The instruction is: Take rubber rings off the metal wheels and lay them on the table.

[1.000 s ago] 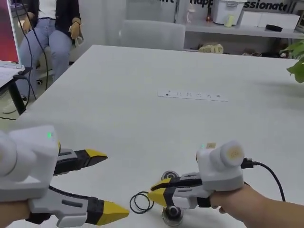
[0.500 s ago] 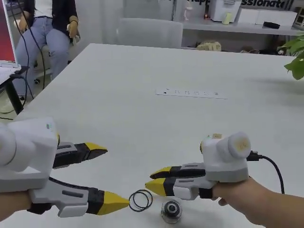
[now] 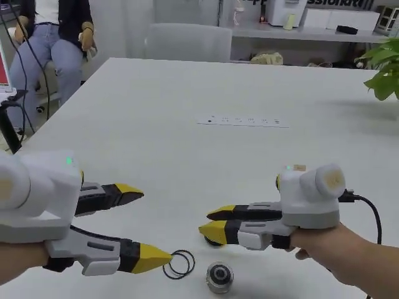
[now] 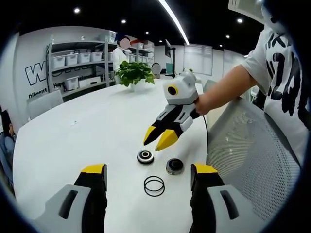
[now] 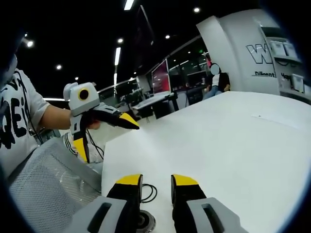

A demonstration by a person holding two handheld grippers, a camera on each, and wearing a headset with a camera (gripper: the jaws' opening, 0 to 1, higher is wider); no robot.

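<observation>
Right gripper (image 3: 207, 222) has drawn back from rings (image 3: 179, 263) on the white table (image 3: 187, 93).

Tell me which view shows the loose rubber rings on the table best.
Left gripper view: the rubber rings lie whole and unobstructed, framed between its open jaws. The head view has them low in frame with a yellow jaw tip at their edge. The right gripper view hides part of them behind its own jaw.
</observation>
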